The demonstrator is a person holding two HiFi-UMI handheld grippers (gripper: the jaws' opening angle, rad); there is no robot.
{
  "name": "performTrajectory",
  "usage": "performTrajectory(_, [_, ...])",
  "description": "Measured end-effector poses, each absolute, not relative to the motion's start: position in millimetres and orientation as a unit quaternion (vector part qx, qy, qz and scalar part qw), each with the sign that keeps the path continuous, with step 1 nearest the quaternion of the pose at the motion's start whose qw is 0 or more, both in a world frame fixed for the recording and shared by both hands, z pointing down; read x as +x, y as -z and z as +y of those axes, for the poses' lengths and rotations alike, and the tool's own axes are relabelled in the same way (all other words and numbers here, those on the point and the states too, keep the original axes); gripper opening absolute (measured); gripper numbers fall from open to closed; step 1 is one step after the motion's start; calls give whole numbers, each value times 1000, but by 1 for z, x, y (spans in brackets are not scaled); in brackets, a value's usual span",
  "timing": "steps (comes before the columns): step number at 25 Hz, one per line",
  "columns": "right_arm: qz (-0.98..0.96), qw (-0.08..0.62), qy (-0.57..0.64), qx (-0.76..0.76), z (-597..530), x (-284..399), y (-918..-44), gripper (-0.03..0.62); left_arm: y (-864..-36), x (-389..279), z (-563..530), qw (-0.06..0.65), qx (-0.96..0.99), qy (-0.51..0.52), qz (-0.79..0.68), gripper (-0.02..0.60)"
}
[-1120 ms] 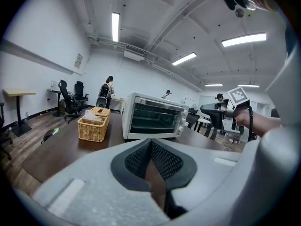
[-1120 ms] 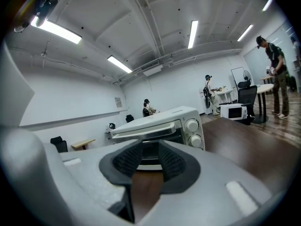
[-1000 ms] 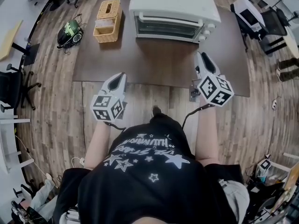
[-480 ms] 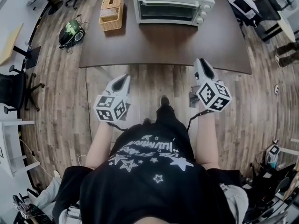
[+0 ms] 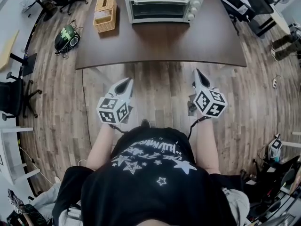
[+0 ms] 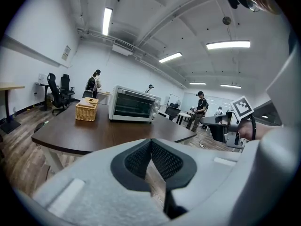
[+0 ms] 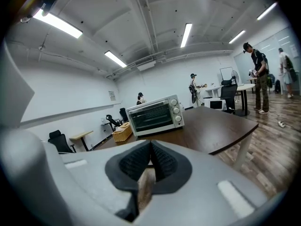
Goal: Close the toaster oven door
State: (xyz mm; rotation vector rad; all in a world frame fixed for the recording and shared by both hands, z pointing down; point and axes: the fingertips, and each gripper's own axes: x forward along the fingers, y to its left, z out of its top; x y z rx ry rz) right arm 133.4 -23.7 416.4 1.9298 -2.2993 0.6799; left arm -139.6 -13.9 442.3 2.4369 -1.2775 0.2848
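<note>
The white toaster oven (image 5: 163,4) stands at the far edge of the dark brown table (image 5: 160,44), its glass door upright and closed against the front. It also shows far off in the left gripper view, toaster oven (image 6: 134,109), and in the right gripper view, toaster oven (image 7: 155,116). Both grippers hang over the wooden floor, short of the table's near edge and well away from the oven. My left gripper (image 5: 127,81) is shut, its pads meeting with nothing between them (image 6: 150,142). My right gripper (image 5: 196,72) is shut and empty too (image 7: 150,145).
A wicker basket (image 5: 105,14) sits on the table left of the oven. A green bag (image 5: 66,34) lies on the floor to the left, near black office chairs (image 5: 14,98). Another desk with chairs (image 5: 254,4) is at the far right. People stand in the background (image 6: 200,109).
The person has stepped back: the table and oven now sit farther away, and both grippers have come off the table edge to over the floor. The right jaws have closed.
</note>
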Motion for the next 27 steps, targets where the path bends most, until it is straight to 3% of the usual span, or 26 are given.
performTrajectory(27, [-784,58,-236,571,97,177,-437,5,-442,-63,104,186,856,-117,-468,11])
